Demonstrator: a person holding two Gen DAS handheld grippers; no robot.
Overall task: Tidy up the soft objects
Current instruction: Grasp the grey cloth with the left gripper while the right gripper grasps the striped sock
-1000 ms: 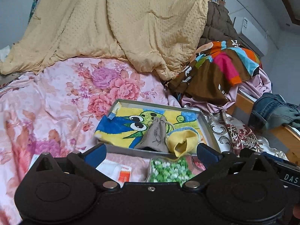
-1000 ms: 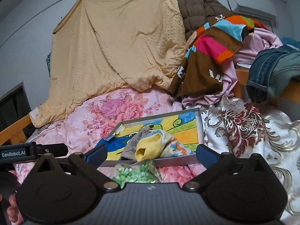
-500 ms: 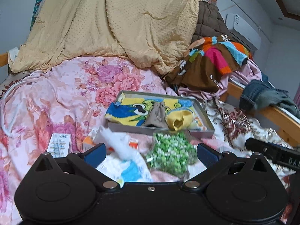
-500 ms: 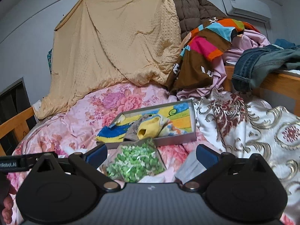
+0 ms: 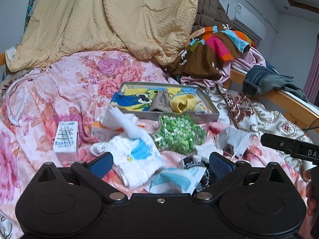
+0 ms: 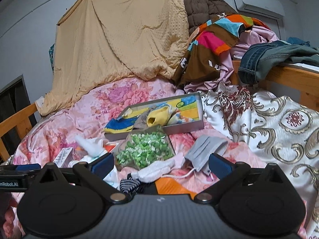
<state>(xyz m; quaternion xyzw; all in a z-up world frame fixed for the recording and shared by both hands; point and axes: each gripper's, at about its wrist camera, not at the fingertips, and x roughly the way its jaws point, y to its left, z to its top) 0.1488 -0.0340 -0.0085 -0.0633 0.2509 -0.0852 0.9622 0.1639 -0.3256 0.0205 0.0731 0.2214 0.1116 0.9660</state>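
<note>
A grey tray (image 5: 211, 116) (image 6: 185, 128) on the floral bed holds a cartoon towel (image 5: 129, 100), a beige pouch (image 5: 161, 101) and a yellow sock (image 5: 182, 103) (image 6: 157, 117). In front of it lie a clear bag of green pieces (image 5: 178, 133) (image 6: 144, 149), a white cloth with blue print (image 5: 137, 155), a grey face mask (image 6: 205, 151), a white sock (image 6: 157, 170) and a black-and-white checked cloth (image 6: 128, 183). My left gripper (image 5: 160, 164) hangs open above the white cloth. My right gripper (image 6: 160, 163) is open over the white sock. Neither holds anything.
Small cartons (image 5: 65, 139) (image 5: 103, 131) lie left of the loose items. A yellow blanket (image 5: 111, 20), a striped garment (image 5: 215, 49) and jeans (image 6: 265, 59) pile up behind and to the right. A gold-patterned quilt (image 6: 269, 123) covers the right side, by the wooden bed rail (image 5: 289, 103).
Both grippers have drawn back from the tray, so more of the bed's near side shows: the white cloth, face mask, socks and cartons have come into view. Both stayed open.
</note>
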